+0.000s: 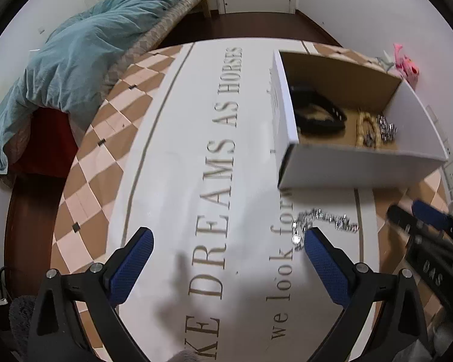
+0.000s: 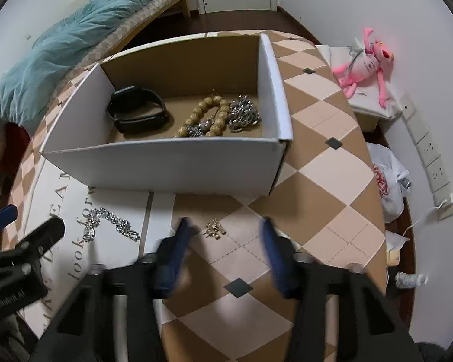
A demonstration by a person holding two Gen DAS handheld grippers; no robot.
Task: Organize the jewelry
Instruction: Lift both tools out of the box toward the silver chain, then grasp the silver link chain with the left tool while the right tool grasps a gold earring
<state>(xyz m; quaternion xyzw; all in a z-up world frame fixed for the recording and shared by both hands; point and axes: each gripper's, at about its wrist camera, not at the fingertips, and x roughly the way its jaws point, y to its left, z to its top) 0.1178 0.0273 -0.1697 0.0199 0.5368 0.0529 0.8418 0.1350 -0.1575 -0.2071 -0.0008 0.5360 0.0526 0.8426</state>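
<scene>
A white cardboard box (image 2: pixel 166 166) stands open on the patterned table and holds a black watch band (image 2: pixel 136 113), a tan beaded bracelet (image 2: pixel 210 117) and a silver chain (image 2: pixel 244 114). In front of the box a small gold piece (image 2: pixel 215 230) lies between the blurred blue pads of my right gripper (image 2: pixel 225 223); the pads stand apart from it. To its left a sparkly silver chain (image 2: pixel 111 221) lies on the white lettered mat. My left gripper (image 1: pixel 228 232) hangs open over the mat, with the silver chain (image 1: pixel 323 221) just beyond its right fingertip. The box (image 1: pixel 347 163) sits behind.
The table carries a tan and cream checkered cover (image 2: pixel 332 166) and a white mat with lettering (image 1: pixel 220 166). A bed with a teal blanket (image 1: pixel 75 60) lies at the left. A pink plush toy (image 2: pixel 365 60), a plastic bag (image 2: pixel 389 178) and wall sockets (image 2: pixel 432 154) are at the right.
</scene>
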